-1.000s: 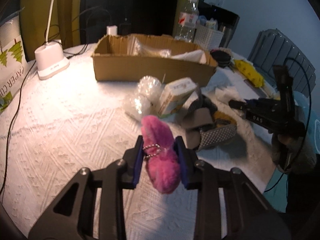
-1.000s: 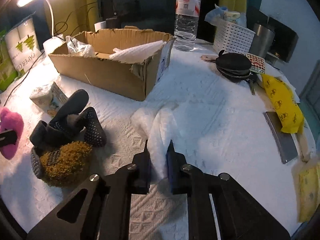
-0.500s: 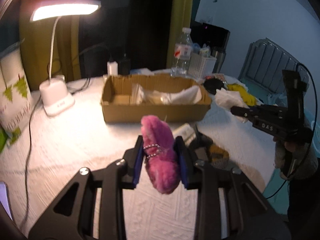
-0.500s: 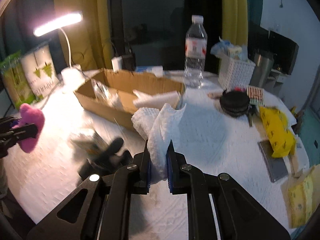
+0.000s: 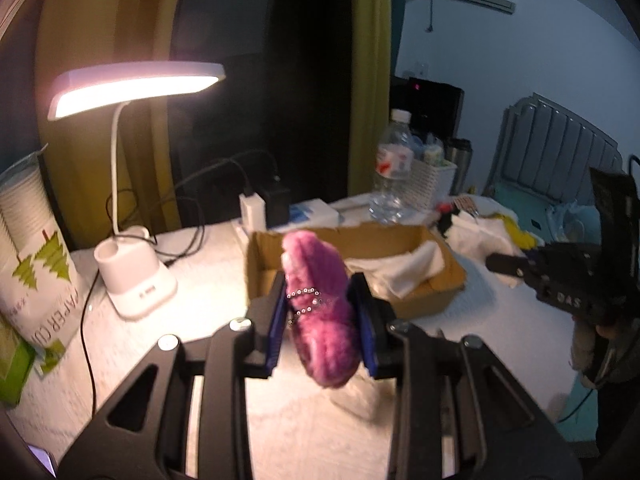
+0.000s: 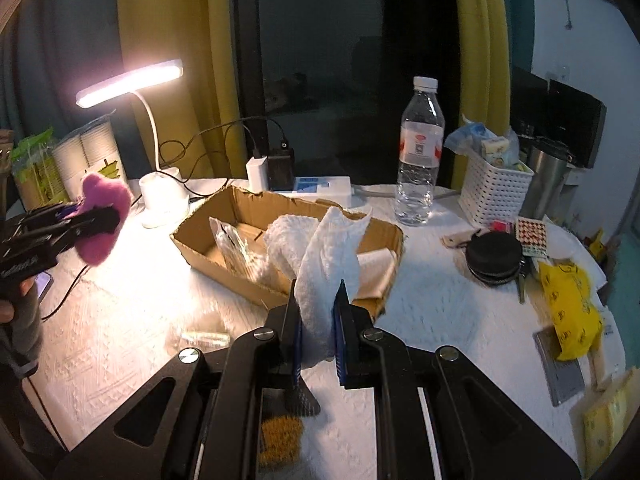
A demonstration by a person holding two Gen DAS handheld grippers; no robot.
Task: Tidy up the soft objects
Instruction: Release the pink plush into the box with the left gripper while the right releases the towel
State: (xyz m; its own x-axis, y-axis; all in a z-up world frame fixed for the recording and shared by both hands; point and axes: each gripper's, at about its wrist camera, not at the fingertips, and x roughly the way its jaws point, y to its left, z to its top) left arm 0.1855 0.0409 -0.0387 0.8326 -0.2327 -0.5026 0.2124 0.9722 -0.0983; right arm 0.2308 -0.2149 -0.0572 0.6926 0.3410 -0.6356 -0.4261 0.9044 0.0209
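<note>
The room around you is dim, with one dark window (image 6: 320, 60) and yellow-green curtains (image 6: 168, 40) hanging on each side of it. Your counter (image 6: 432, 292) wears a bumpy white cloth, and one lit desk lamp (image 5: 132, 88) makes it glow on the left.

One open cardboard box (image 6: 236, 256) sits in the middle of the counter. It has white cloths and a clear bag inside.

Behind the box stands one water bottle (image 6: 420, 152) with a white cap. Just right of it is one white basket (image 6: 492, 192) full of small packs, and one metal cup (image 6: 544, 176) stands beside that. One black round pouch (image 6: 494, 258) lies right of the box, and one yellow bag (image 6: 572, 312) lies near the right edge. On the far left stands a pack of paper cups (image 5: 28, 248).

You have two tools. Your left tool (image 5: 320, 316) is squeezed on one fluffy pink toy (image 5: 320, 308) with a little bead chain on it — you hold it up in the air, in front of the box. Your right tool (image 6: 318, 328) is pinched on one white towel (image 6: 324, 264), and the towel sticks up above the tips, in front of the box's near wall. Below that tool you can see a bit of something mustard-yellow and fuzzy (image 6: 280, 436) — too hidden to name.
</note>
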